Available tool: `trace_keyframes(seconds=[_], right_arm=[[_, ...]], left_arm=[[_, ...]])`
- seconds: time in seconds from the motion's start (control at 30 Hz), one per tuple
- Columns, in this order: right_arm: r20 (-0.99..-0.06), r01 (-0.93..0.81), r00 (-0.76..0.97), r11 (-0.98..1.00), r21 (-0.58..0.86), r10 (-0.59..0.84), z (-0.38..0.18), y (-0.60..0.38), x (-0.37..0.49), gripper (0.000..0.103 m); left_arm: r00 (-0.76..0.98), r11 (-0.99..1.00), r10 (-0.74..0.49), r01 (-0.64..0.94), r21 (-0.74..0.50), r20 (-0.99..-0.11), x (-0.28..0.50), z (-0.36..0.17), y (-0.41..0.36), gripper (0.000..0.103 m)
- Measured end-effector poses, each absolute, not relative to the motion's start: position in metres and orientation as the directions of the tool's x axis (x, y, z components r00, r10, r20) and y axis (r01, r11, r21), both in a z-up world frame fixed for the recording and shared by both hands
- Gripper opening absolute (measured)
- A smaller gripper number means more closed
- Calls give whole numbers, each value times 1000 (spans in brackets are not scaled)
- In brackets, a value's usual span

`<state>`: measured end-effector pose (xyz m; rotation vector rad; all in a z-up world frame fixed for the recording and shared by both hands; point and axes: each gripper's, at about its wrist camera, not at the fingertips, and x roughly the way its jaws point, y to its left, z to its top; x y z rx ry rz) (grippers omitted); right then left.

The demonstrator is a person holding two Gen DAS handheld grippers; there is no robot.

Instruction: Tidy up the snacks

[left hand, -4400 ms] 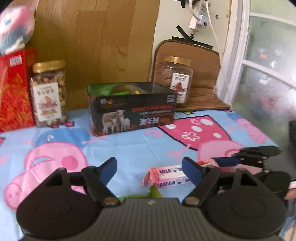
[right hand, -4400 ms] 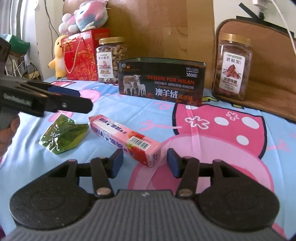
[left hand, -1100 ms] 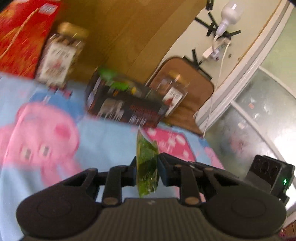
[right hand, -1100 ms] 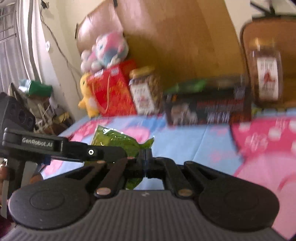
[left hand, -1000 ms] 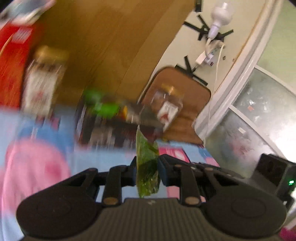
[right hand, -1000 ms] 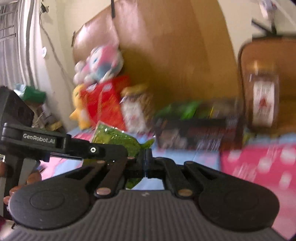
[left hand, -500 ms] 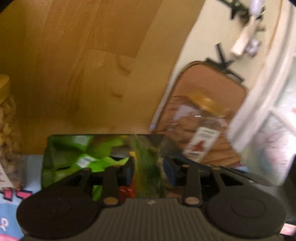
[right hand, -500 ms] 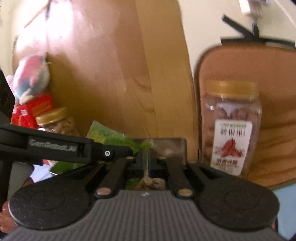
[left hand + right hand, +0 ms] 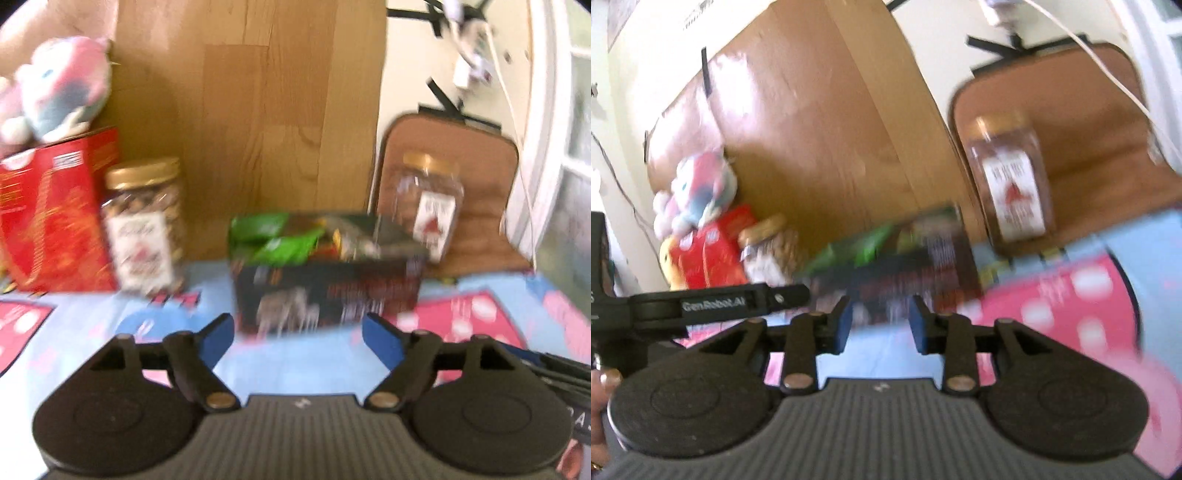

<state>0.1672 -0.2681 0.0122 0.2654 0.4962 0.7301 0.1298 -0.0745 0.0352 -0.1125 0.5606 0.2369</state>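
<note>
A black snack box [image 9: 325, 291] stands open-topped on the cartoon tablecloth, with green snack packets [image 9: 273, 236] lying inside it. My left gripper [image 9: 297, 334] hovers a short way in front of the box; its jaws are opening and nothing is between them. In the right wrist view the same box [image 9: 912, 273] is blurred, with green packets [image 9: 857, 247] showing at its top. My right gripper [image 9: 881, 326] is also short of the box, jaws opening and empty. The left gripper's arm [image 9: 713, 302] crosses that view on the left.
Two clear nut jars flank the box, one on the left [image 9: 142, 225] and one on the right [image 9: 430, 210]. A red gift bag [image 9: 51, 214] with a plush toy [image 9: 55, 96] on it stands far left. A wooden board [image 9: 258, 110] and a brown cushion [image 9: 476, 192] back the table.
The green packet that both grippers held is gone from their jaws and lies in the box. Both grippers have opened and drawn back from over the box.
</note>
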Motion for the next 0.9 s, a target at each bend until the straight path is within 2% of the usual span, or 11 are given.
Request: trace_keyframes(seconds=[0.03,0.17,0.3,0.43,0.57,0.9], right_arm=[[-360,-566,627,721,399,691,8,-269,156,36],[-442,-537,603,748,391,664,0,-277,122,37],[-466,-522,584,748,410,664,-2,-283,93,48],[-443,-541,587,735,409,678,5,-289,71,49],[-428,-557,586,726,404,688,9,-293,51,54],[-412,-561,590,719,409,695,14,-301,33,56]], left_arm=[[812,965,201,-260,-31,-548,118,33,-80,83],[790,955,229,-294,-23,-568,78,32,-97,103],[771,940,278,-340,-2,-573,50,38,-109,103],[745,932,299,-362,15,-596,31,39,-116,103],[740,924,334,-380,47,-584,13,38,-127,103],[731,923,348,-376,78,-588,-9,34,-152,103]])
